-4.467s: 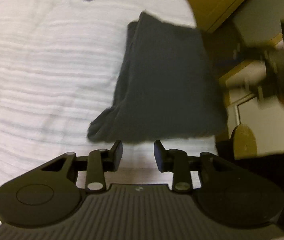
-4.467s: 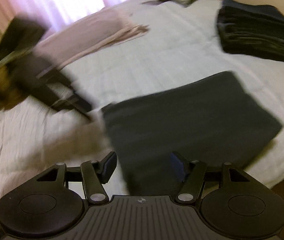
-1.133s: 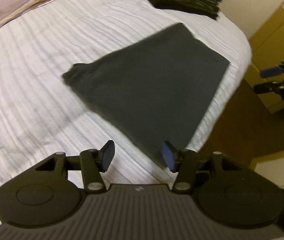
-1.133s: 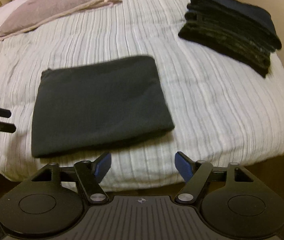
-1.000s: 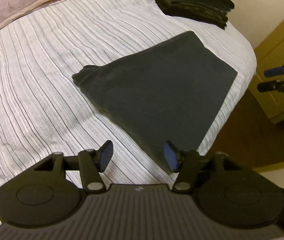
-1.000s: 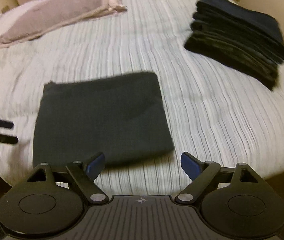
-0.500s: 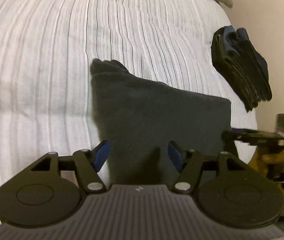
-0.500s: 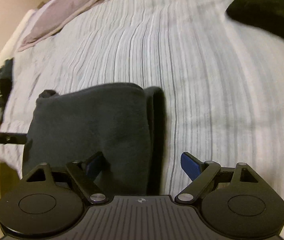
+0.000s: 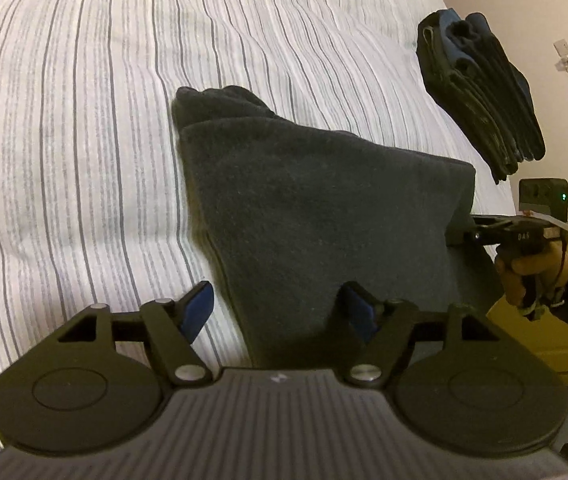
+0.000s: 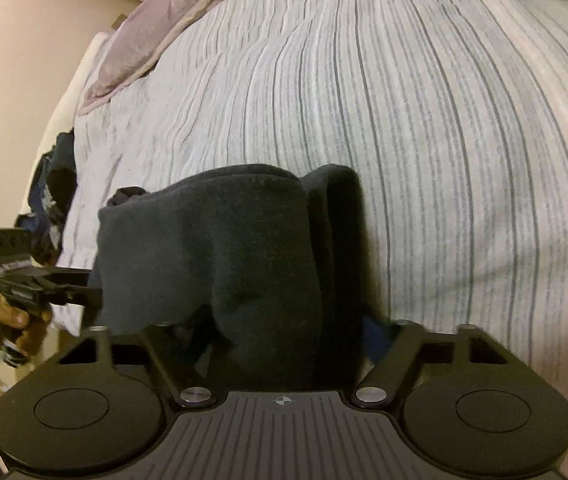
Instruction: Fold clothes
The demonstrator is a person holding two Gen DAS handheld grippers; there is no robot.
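A folded dark garment lies centre frame on the striped bedspread. The left gripper, fingers apart, straddles its near edge. The right gripper meets the opposite end; cloth hides its fingers, so grip is unclear.

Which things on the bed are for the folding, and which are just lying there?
For the folding:
dark folded garment
left gripper
right gripper
stack of folded dark clothes

Just lying there:
pink pillow
striped bedspread
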